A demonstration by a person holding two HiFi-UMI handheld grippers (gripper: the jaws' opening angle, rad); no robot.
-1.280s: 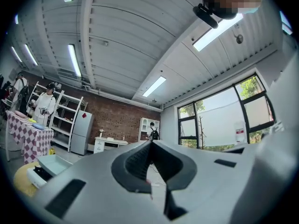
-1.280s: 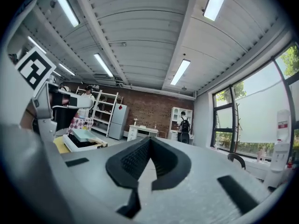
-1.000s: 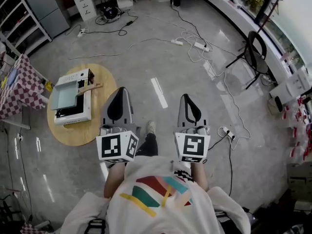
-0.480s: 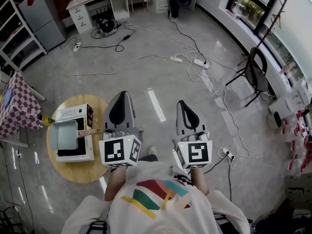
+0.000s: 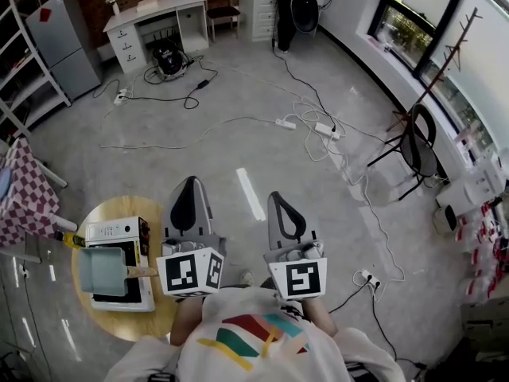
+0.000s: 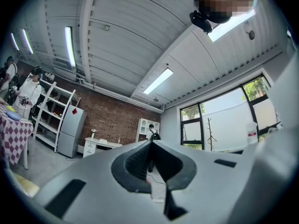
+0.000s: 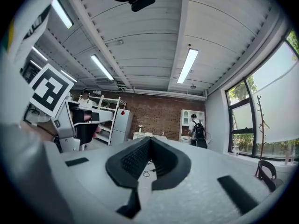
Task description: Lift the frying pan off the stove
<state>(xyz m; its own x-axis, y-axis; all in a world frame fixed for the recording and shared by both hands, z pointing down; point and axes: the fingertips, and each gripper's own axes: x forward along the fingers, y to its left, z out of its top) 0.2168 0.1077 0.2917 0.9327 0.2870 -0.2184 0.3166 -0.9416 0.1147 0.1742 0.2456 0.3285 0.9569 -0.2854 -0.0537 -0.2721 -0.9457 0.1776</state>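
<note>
A square grey-green frying pan [image 5: 102,270] with a wooden handle [image 5: 144,272] sits on a white tabletop stove [image 5: 113,231], on a round wooden table [image 5: 94,213] at the lower left of the head view. My left gripper [image 5: 188,183] is held just right of the stove, above the floor, and its marker cube is close to the pan's handle. My right gripper [image 5: 281,198] is beside it, further right. Both point forward and slightly up at the far wall. In the gripper views the left gripper [image 6: 150,143] and right gripper [image 7: 150,139] have their jaws together with nothing between them.
Cables and power strips [image 5: 325,130] trail across the grey floor ahead. A black chair [image 5: 416,140] stands at the right and a checkered table [image 5: 17,205] at the left. A white desk [image 5: 155,16], a fridge [image 5: 60,42] and shelves line the back wall.
In the head view the table, stove and pan have slid down to the lower left, now beside the left gripper's cube. Both grippers stay shut and have shifted slightly left.
</note>
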